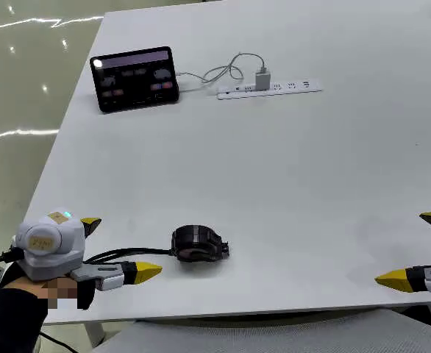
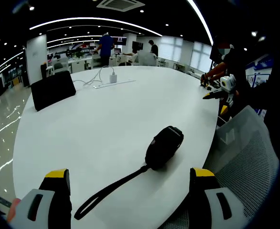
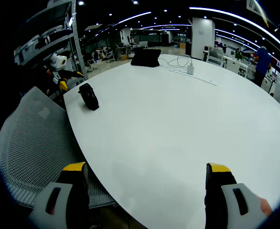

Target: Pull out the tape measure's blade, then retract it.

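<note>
The tape measure (image 1: 198,244) lies near the table's (image 1: 274,169) front edge, at about 7 o'clock in the head view, with no blade drawn out. Its strap (image 2: 109,190) runs between the jaws of the left gripper (image 1: 121,246), which stand wide apart. The right gripper (image 1: 414,248), at 4 o'clock, also has its jaws apart and is well away from the tape measure.

Best, I judge, to clamp the case squarely with the left, clear of the strap, then bring the right to the blade's hook, probably on the end facing it.

No brand is readable, and the writing on the tablet (image 1: 134,77) is too small.
</note>
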A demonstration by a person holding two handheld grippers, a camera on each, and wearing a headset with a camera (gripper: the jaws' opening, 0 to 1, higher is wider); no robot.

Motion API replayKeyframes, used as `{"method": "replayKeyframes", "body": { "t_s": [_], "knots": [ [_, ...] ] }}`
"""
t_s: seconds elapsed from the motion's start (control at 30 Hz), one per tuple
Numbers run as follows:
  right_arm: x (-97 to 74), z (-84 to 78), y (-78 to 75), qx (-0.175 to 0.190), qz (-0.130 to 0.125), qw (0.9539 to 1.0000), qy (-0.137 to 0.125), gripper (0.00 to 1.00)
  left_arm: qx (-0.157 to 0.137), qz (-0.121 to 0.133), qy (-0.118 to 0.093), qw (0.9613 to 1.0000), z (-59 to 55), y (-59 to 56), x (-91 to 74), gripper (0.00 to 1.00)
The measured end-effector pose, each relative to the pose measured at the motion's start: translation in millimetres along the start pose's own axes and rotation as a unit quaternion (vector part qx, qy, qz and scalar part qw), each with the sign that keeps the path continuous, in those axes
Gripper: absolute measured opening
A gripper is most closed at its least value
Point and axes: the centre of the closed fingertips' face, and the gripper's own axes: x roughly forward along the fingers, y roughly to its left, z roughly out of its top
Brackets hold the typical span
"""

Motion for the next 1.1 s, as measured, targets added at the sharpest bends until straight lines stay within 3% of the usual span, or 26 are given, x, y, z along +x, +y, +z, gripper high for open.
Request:
{"method": "replayKeyframes", "body": {
  "t_s": [0.57, 0.77, 1.1],
  "knots": [
    [1.2, 2.1, 1.3, 0.000, -0.002, 1.0000, -0.006, 1.00, -0.003, -0.004, -0.004, 1.0000, 3.0, -0.8, 0.1, 1.00],
    [1.6, 4.2, -0.5, 0.002, -0.002, 1.0000, -0.010, 1.00, 0.009, -0.012, -0.019, 0.9997, 7.0, -3.1, 1.6, 1.00],
    [6.5, 12.2, -3.7, -0.009, 0.002, 0.9997, -0.021, 1.00, 0.019, -0.014, -0.012, 0.9997, 6.1, -0.7, 4.7, 1.00]
  ]
}}
